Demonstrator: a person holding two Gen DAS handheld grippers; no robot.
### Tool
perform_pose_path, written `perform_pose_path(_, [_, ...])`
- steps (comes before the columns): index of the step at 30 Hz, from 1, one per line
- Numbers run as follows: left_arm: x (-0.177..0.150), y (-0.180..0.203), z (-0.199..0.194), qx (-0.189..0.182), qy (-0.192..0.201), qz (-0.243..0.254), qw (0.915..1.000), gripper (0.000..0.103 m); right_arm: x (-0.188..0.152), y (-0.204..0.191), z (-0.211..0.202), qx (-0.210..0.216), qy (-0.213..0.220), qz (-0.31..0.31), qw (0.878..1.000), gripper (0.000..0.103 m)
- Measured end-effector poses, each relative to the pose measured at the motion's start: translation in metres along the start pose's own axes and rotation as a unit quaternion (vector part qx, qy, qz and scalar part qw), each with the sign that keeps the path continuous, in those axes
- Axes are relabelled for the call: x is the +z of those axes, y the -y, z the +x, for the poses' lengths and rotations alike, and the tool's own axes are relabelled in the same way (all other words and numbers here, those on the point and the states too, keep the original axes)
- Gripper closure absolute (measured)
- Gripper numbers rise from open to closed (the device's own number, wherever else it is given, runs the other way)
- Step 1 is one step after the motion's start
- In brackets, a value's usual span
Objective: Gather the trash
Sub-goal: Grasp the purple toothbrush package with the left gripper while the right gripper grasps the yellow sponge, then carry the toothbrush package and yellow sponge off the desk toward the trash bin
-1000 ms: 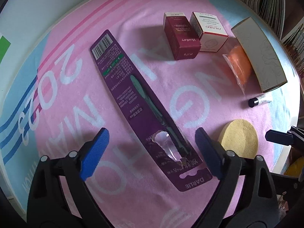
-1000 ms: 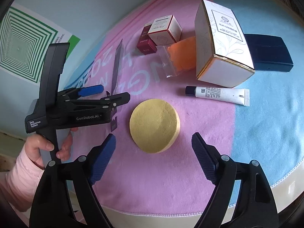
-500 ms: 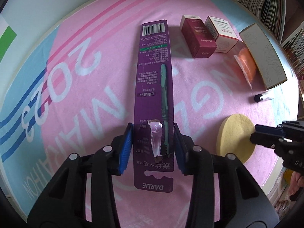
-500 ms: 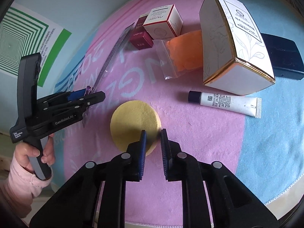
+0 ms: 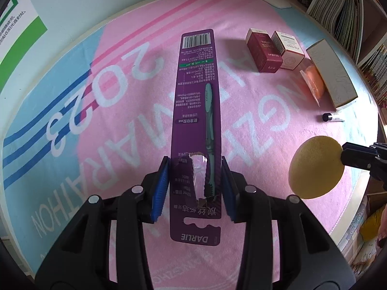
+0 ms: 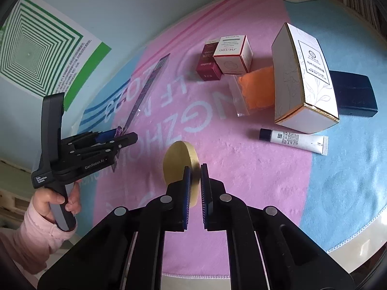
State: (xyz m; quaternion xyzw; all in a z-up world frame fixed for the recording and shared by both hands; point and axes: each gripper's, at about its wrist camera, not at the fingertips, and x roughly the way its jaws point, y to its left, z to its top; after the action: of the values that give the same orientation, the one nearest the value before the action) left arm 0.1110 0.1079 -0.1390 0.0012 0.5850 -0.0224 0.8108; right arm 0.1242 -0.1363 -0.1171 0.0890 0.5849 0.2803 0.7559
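My left gripper (image 5: 194, 186) pinches the torn toothbrush pack (image 5: 196, 125), which sticks out toward twelve o'clock. My right gripper (image 6: 194, 188) is closing on the yellow sponge (image 6: 177, 162), held on edge. Both are lifted off the towel (image 6: 241, 169). I judge the next move is carrying them to a bin, which I cannot see.

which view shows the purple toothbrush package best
The left wrist view: the flat purple toothbrush package faces the camera, with barcode, print and torn window visible. In the right wrist view it appears nearly edge-on, a thin sloping strip running up from the left gripper.
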Motion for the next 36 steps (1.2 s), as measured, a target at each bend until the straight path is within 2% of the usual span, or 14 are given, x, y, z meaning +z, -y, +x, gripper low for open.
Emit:
perform_pose_path(5, [-0.011, -0.01, -0.023, 0.0, 0.018, -0.002, 0.9998, 0.066, -0.007, -0.002, -0.012, -0.005, 0.016, -0.005, 1.0, 0.094])
perform_pose_path(14, [-0.013, 0.024, -0.051, 0.002, 0.041, 0.03, 0.9987, 0.066, -0.025, -0.001, -0.039, -0.022, 0.049, 0.006, 0.999, 0.094])
perform_pose_path(22, [-0.024, 0.059, -0.072, -0.019, 0.052, 0.083, 0.995, 0.066, -0.053, 0.011, -0.069, -0.045, 0.08, 0.037, 0.995, 0.094])
perform_pose_path(31, [-0.039, 0.119, -0.086, -0.054, 0.059, 0.158, 0.9843, 0.066, -0.1, 0.033, -0.107, -0.075, 0.116, 0.087, 0.987, 0.094])
perform_pose_path(36, [-0.052, 0.159, -0.093, -0.078, 0.058, 0.211, 0.9727, 0.066, -0.13, 0.046, -0.128, -0.091, 0.137, 0.121, 0.979, 0.094])
